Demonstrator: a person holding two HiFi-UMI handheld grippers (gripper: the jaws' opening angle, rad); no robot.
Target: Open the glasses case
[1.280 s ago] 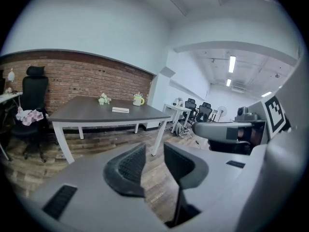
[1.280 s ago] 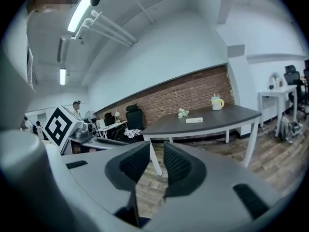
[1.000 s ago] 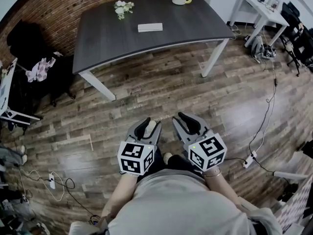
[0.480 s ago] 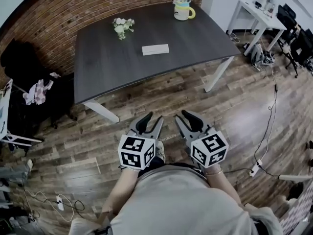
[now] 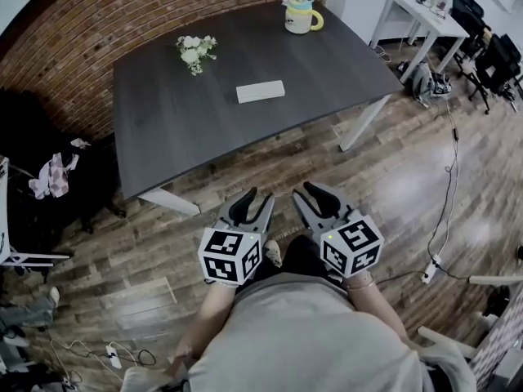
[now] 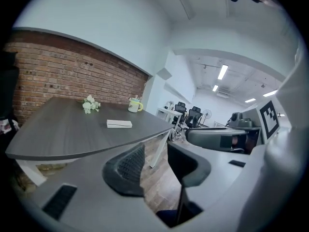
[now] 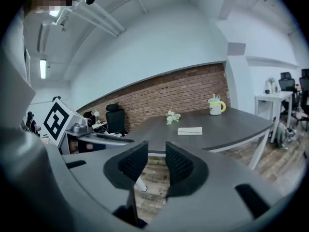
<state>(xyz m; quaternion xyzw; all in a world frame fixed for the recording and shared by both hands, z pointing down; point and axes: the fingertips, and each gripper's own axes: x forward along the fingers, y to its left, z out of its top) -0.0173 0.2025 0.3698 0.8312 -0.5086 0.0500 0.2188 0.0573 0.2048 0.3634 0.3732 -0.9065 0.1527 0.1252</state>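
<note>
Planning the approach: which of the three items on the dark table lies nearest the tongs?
The flat white glasses case, mid-table. The flower bunch and the yellow-handled mug sit farther back on the table.

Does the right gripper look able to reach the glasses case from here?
Probably not yet: the right gripper, its empty tongs just opened wider, hangs over the floor short of the table, and the glasses case lies mid-table. Nothing blocks the way.

table (image 5: 180, 129) bare around glasses case (image 5: 261, 91); flowers (image 5: 193, 52) and mug (image 5: 299, 15) well apart.
</note>
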